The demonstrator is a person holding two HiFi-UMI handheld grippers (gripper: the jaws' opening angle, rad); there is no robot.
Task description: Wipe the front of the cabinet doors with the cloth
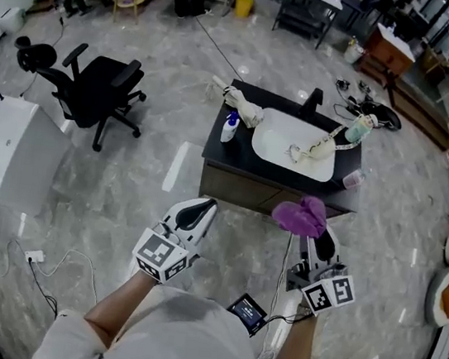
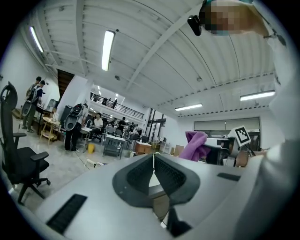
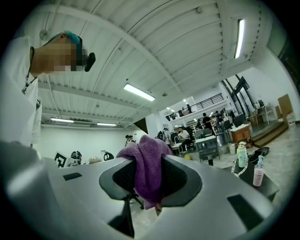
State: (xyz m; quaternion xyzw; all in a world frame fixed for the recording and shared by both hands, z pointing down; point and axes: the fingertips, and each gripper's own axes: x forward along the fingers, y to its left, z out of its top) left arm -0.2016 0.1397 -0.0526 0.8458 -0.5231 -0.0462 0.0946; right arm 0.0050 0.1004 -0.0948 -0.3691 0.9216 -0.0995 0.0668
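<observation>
**Head view, with both gripper views.** The right gripper (image 1: 310,232) is clamped on the purple cloth (image 3: 146,169), its jaws pressed onto a bunched fold near mid-length. This grip appears chosen so that a padded wad stands proud of the jaw tips and can meet a flat door before the plastic does. The left gripper (image 2: 153,159) has its jaws closed tip to tip with nothing between them. It is held beside the right one and apart from it, apparently idle, since wiping needs only one tool. Both are carried in front of the person's chest, short of the cabinet (image 1: 236,186), whose dark front faces the person below the white basin (image 1: 295,143). The cloth touches no door. Judged from this, wiping has not begun, and an approach and a lowering to door height are yet to be made.

**Orientation.** In the right gripper view the cloth's long axis runs up and down through the gap, across the line on which the jaws close. A rounded crown rises above the jaws and a shorter tail hangs below. In the head view the crown points forward, toward the cabinet, so the free wad leads. Which face of the weave is outward cannot be told.
</observation>
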